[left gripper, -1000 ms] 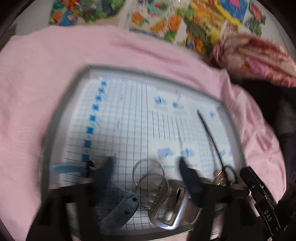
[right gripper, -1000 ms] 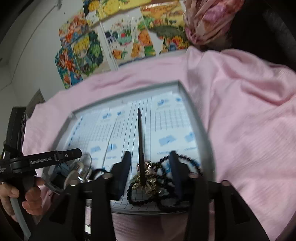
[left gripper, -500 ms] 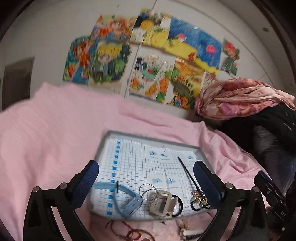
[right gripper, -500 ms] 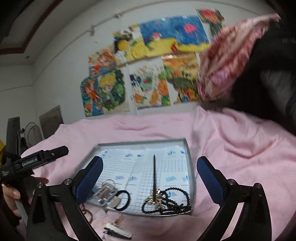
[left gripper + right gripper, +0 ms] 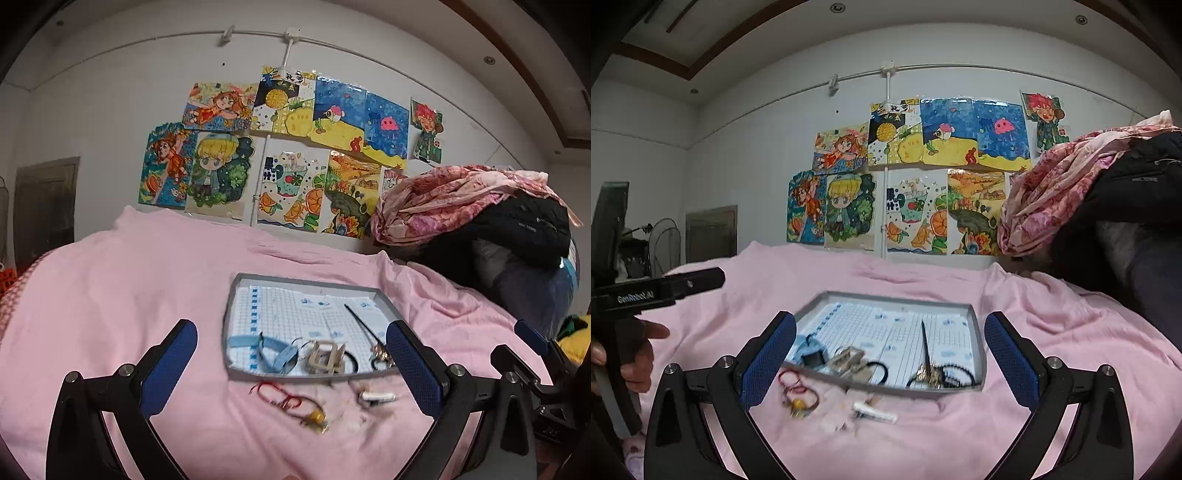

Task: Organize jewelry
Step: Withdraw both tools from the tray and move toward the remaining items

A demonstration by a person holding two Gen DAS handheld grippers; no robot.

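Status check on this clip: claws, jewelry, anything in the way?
Both claws open, empty, left claw, right claw. Red cord bracelet and white clip on pink blanket, outside tray. Nothing blocking.

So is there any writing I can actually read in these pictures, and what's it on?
"GenRobot.AI": side of the left gripper, seen in the right wrist view.
Black characters on the sign above the drawings: too blurred.
Small logo on the black jacket: too small.
Print on the tray liner: too small.
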